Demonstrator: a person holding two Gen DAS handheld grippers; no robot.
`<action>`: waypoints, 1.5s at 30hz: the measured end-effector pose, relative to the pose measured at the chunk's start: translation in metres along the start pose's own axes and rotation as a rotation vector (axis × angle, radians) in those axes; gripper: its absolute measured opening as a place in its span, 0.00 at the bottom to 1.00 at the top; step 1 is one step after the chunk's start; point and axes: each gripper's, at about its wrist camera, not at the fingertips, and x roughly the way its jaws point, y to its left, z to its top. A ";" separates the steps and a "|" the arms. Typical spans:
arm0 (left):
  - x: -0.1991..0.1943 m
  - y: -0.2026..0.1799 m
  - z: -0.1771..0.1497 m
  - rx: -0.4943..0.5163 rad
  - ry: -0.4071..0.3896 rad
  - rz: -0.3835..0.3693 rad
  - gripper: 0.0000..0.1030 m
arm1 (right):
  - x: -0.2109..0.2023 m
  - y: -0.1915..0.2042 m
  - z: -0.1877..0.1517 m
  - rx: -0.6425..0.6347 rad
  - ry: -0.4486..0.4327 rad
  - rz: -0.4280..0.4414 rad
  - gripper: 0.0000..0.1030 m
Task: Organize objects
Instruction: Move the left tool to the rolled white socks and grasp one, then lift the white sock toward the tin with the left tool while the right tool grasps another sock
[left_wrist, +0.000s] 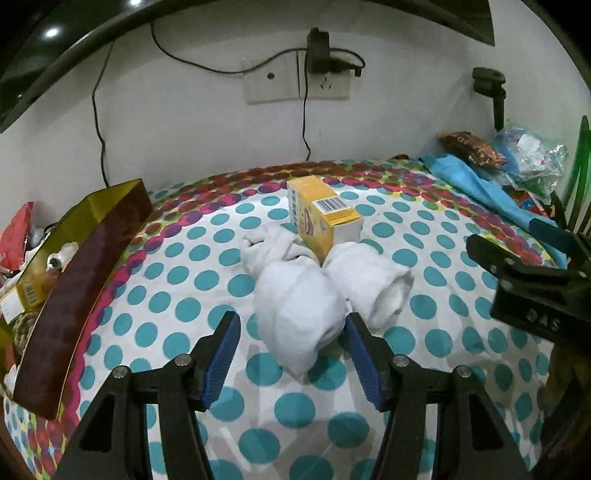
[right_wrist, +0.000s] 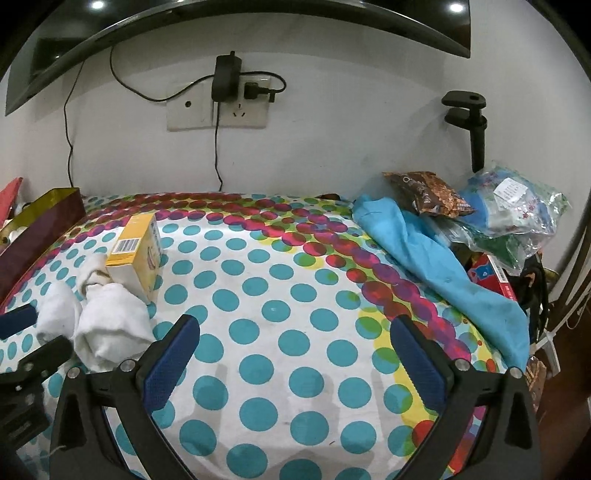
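1. Polka-dot cloth in teal, red and yellow covers the table, which backs onto a white wall with a socket plate and a plugged-in adapter at 12 o'clock.
2. Two rolled white socks lie mid-table: the nearer sock roll and a second sock roll touching it on the 2 o'clock side. A yellow carton stands just behind them, touching the pile.
3. At 9 o'clock in the left wrist view sits a gold-and-maroon box, open-topped, with small items already inside; it looks like the likely destination.
4. At 2 o'clock lie a blue cloth, a brown snack packet and clear plastic bags.
5. The left gripper is spread wide, its blue pads flanking the near end of the nearer sock roll; the right-hand pad seems to touch it, but nothing is pinched.
6. The right gripper is also spread wide and holds nothing, over bare cloth, with the socks off at its 9 o'clock.
7. The roll's long axis runs from 6 toward 12 o'clock, straight along the left gripper's fingers. Judging by this, the left is the nearer one, and closing would squeeze the roll across its width.
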 end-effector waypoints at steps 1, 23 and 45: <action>0.003 0.000 0.001 -0.003 0.008 -0.003 0.58 | 0.000 0.001 0.000 -0.007 0.000 0.001 1.00; -0.107 0.054 -0.083 -0.146 -0.068 0.005 0.42 | -0.005 0.034 -0.003 -0.177 -0.023 0.009 1.00; -0.131 0.119 -0.111 -0.244 -0.149 0.036 0.42 | -0.004 0.126 -0.003 -0.267 0.041 0.131 0.99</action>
